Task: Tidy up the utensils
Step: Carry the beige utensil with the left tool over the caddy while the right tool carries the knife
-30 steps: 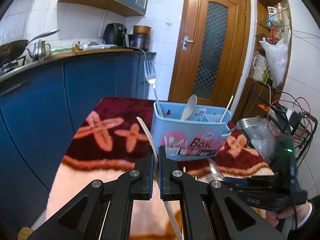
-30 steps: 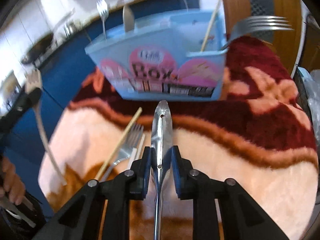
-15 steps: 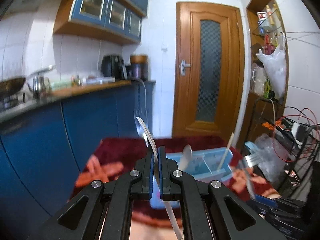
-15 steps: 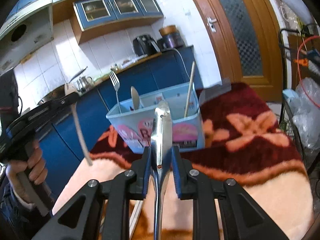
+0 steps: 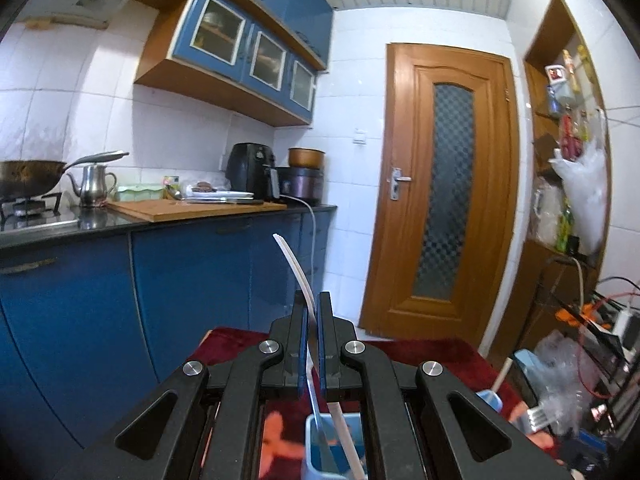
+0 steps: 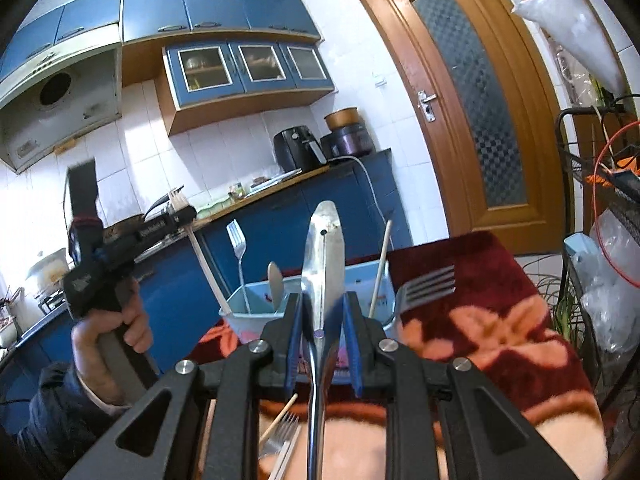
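My left gripper (image 5: 311,312) is shut on a white plastic utensil (image 5: 297,270); its lower end reaches down into the light blue utensil box (image 5: 312,440) right below. From the right wrist view the left gripper (image 6: 176,216) hangs above the box's left end (image 6: 240,312). My right gripper (image 6: 322,320) is shut on a flat metal utensil (image 6: 324,248), held just in front of the box. The box holds a metal fork (image 6: 238,248), a spoon (image 6: 275,284) and a chopstick (image 6: 380,264). Another fork (image 6: 428,288) juts out at its right end.
The box stands on a red and peach floral blanket (image 6: 500,320). A fork and chopsticks (image 6: 280,440) lie on the blanket under my right gripper. Blue kitchen cabinets (image 5: 80,300) stand to the left, a wooden door (image 5: 440,200) behind, and a cluttered wire rack (image 6: 600,240) to the right.
Both grippers have risen and tilted upward, so the views show more of the kitchen. The left gripper has moved over the box with the white utensil's lower end now in it.
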### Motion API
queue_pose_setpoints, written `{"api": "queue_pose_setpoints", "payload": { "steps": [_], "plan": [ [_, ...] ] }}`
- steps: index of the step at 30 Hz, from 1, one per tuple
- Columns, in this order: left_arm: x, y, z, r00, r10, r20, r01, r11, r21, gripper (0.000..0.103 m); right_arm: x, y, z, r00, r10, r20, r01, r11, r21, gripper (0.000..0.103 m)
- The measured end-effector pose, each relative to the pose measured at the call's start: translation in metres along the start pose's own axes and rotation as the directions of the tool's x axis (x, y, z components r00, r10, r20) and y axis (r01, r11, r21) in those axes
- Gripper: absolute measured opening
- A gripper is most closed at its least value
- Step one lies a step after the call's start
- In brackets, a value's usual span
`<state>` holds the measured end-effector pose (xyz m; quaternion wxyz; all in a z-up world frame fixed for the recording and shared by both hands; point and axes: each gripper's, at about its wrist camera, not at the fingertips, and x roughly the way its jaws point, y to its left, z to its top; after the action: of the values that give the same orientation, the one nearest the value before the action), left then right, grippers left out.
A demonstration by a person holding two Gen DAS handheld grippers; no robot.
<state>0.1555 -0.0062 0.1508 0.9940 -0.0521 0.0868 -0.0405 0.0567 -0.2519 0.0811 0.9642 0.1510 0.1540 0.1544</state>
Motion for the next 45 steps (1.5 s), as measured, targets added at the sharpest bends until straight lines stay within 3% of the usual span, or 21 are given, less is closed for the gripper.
{"api": "queue_pose_setpoints", "payload": {
  "steps": [11, 22, 33, 45],
  "plan": [
    [0.032, -0.011, -0.039, 0.999, 0.023, -0.041, -0.022, 0.999, 0.036, 0.004, 0.024, 0.006, 0.024, 0.997, -0.03, 0.073, 0.033, 0.998, -0.045, 0.022],
    [0.042, -0.011, -0.058, 0.997, 0.008, -0.08, -0.005, 0.999, 0.046, 0.004, 0.077, 0.014, 0.045, 0.976, -0.115, 0.185, 0.135, 0.986, -0.101, 0.022],
    [0.046, -0.011, -0.064, 0.995, -0.001, -0.1, 0.005, 0.999, 0.047, 0.004, 0.084, 0.013, 0.05, 0.912, -0.219, 0.345, 0.281, 0.949, -0.14, 0.023],
    [0.045, -0.014, -0.068, 0.996, -0.003, -0.095, 0.009, 0.998, 0.066, 0.004, 0.104, 0.012, 0.03, 0.944, -0.188, 0.271, 0.234, 0.961, -0.149, 0.023]
  ]
}}
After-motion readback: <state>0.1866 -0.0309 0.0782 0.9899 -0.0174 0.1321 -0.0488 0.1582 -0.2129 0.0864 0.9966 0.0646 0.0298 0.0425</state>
